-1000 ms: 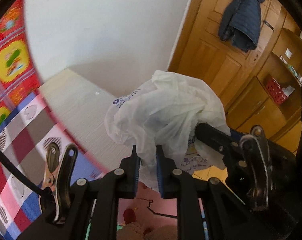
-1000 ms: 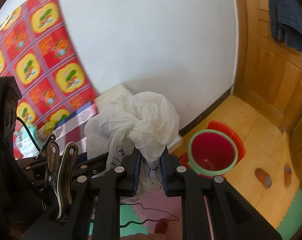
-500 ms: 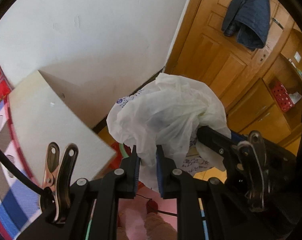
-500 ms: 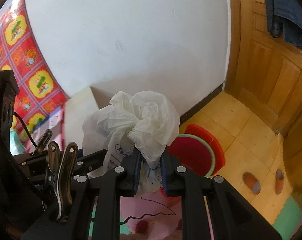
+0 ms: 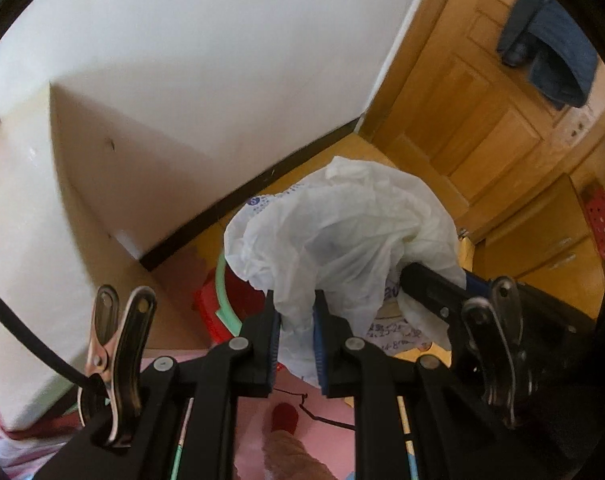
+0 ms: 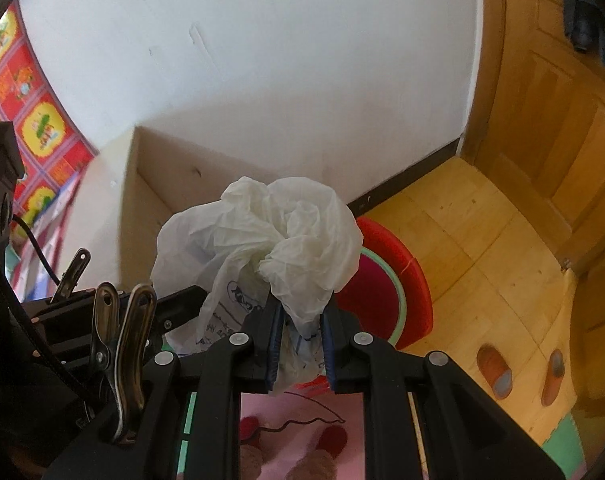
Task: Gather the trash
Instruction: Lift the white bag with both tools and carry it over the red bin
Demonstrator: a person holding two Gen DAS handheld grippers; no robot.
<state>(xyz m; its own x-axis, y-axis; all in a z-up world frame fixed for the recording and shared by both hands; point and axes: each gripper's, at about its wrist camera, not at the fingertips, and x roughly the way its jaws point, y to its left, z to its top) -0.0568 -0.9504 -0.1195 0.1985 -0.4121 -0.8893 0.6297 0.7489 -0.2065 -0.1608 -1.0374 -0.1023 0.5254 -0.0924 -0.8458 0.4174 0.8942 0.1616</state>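
Both grippers are shut on one crumpled white plastic bag, held in the air between them. My left gripper pinches its near side. My right gripper pinches the other side of the bag; its black fingers also show in the left wrist view. A red bin with a green rim stands on the floor just below and beyond the bag; part of it shows in the left wrist view.
A white cabinet side stands at the left against a white wall. A wooden door with a hung blue jacket is at the right. Two slippers lie on the yellow floor. A pink mat lies below.
Both grippers have swung right and tilted down with the bag. The patterned cloth has left view; the floor, skirting and red bin now sit under the bag.
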